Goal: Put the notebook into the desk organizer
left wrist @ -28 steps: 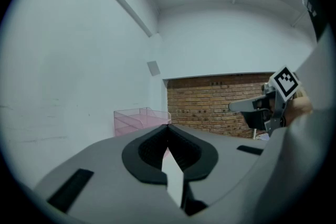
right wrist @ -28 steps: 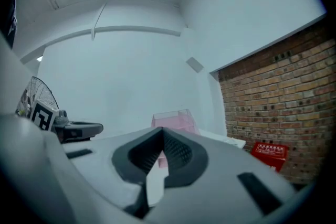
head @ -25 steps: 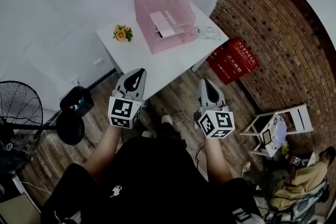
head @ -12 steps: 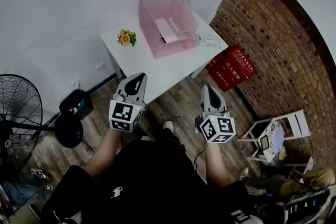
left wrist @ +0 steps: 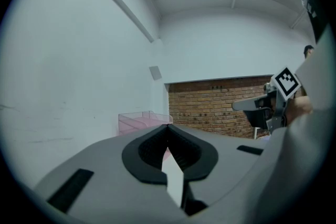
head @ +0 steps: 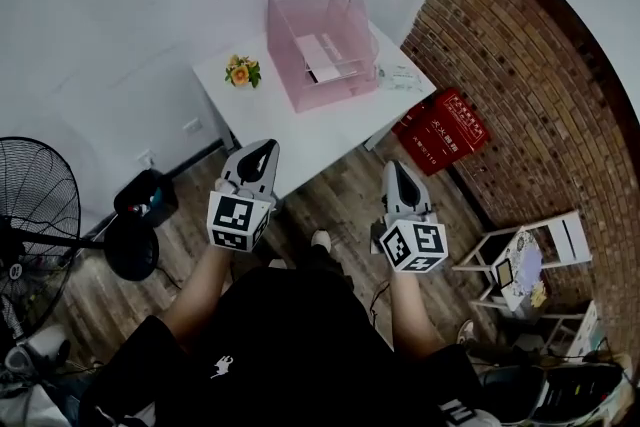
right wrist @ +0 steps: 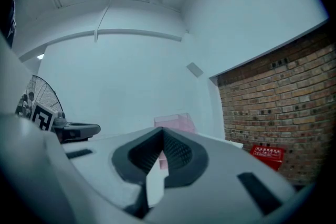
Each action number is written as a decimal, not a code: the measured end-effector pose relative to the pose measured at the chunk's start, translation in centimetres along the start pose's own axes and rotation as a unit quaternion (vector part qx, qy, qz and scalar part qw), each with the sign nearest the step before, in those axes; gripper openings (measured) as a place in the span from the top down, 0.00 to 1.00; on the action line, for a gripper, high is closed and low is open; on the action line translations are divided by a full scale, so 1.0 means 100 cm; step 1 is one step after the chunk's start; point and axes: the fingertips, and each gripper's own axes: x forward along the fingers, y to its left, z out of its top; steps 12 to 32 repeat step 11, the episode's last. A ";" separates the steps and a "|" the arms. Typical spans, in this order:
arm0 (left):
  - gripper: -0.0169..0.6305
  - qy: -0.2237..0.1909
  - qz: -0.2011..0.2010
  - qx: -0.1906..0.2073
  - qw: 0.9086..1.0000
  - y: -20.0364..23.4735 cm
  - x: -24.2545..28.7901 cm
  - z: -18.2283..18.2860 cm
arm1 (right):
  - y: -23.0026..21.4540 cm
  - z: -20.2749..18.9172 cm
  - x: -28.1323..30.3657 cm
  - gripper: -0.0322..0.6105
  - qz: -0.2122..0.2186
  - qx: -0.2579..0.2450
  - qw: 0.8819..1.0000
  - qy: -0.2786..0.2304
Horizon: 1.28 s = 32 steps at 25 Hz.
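Note:
The pink see-through desk organizer (head: 320,43) stands at the far end of a white table (head: 310,130). A pale flat notebook (head: 322,58) lies inside it. Both grippers hang well short of the table, over the wooden floor, and point towards it. My left gripper (head: 266,145) is shut with nothing in it, its tips meeting in the left gripper view (left wrist: 168,126). My right gripper (head: 397,166) is shut and empty too (right wrist: 161,128). The organizer shows small and far beyond the jaws in both gripper views (left wrist: 137,120) (right wrist: 174,122).
A small bunch of orange flowers (head: 240,72) and a clear plastic item (head: 400,75) sit on the table. A red crate (head: 448,127) stands by the brick wall. A fan (head: 35,215), a black object (head: 142,205) and a small white chair (head: 520,255) stand on the floor.
The head view has shifted a little, so the table and organizer sit slightly further right. A person seen at the lower right a second ago is out of view. Both grippers have barely moved.

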 end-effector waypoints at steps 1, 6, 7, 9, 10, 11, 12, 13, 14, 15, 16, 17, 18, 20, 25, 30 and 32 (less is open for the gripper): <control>0.97 0.000 0.001 0.000 1.000 0.001 0.000 0.000 | 0.000 0.001 0.001 0.95 0.000 -0.001 1.000 0.000; 0.97 0.001 0.002 0.001 1.000 0.002 0.003 0.001 | -0.001 0.004 0.004 0.95 0.000 -0.001 1.000 -0.003; 0.97 0.001 0.001 0.001 1.000 0.002 0.005 0.001 | -0.002 0.004 0.004 0.95 0.000 -0.001 1.000 -0.002; 0.97 0.003 0.001 0.002 1.000 0.000 0.007 0.001 | -0.005 0.002 0.005 0.95 -0.001 0.000 1.000 0.000; 0.97 0.003 0.001 0.002 1.000 -0.001 0.008 0.000 | -0.006 0.001 0.005 0.95 -0.001 0.000 1.000 0.001; 0.97 0.004 0.000 0.003 1.000 -0.002 0.009 0.000 | -0.007 0.001 0.005 0.95 -0.001 0.001 1.000 0.002; 0.97 0.004 0.000 0.003 1.000 -0.002 0.009 0.000 | -0.007 0.001 0.005 0.95 -0.001 0.001 1.000 0.002; 0.97 0.004 0.000 0.003 1.000 -0.002 0.009 0.000 | -0.007 0.001 0.005 0.95 -0.001 0.001 1.000 0.002; 0.97 0.004 0.000 0.003 1.000 -0.002 0.009 0.000 | -0.007 0.001 0.005 0.95 -0.001 0.001 1.000 0.002; 0.97 0.004 0.000 0.003 1.000 -0.002 0.009 0.000 | -0.007 0.001 0.005 0.95 -0.001 0.001 1.000 0.002; 0.97 0.004 0.000 0.003 1.000 -0.002 0.009 0.000 | -0.007 0.001 0.005 0.95 -0.001 0.001 1.000 0.002; 0.97 0.004 0.000 0.003 1.000 -0.002 0.009 0.000 | -0.007 0.001 0.005 0.95 -0.001 0.001 1.000 0.002; 0.97 0.004 0.000 0.003 1.000 -0.002 0.009 0.000 | -0.007 0.001 0.005 0.95 -0.001 0.001 1.000 0.002; 0.97 0.004 0.000 0.003 1.000 -0.002 0.009 0.000 | -0.007 0.001 0.005 0.95 -0.001 0.001 1.000 0.002; 0.97 0.004 0.000 0.003 1.000 -0.002 0.009 0.000 | -0.007 0.001 0.005 0.95 -0.001 0.001 1.000 0.002; 0.97 0.004 0.000 0.003 1.000 -0.002 0.009 0.000 | -0.007 0.001 0.005 0.95 -0.001 0.001 1.000 0.002; 0.97 0.004 0.000 0.003 1.000 -0.002 0.009 0.000 | -0.007 0.001 0.005 0.95 -0.001 0.001 1.000 0.002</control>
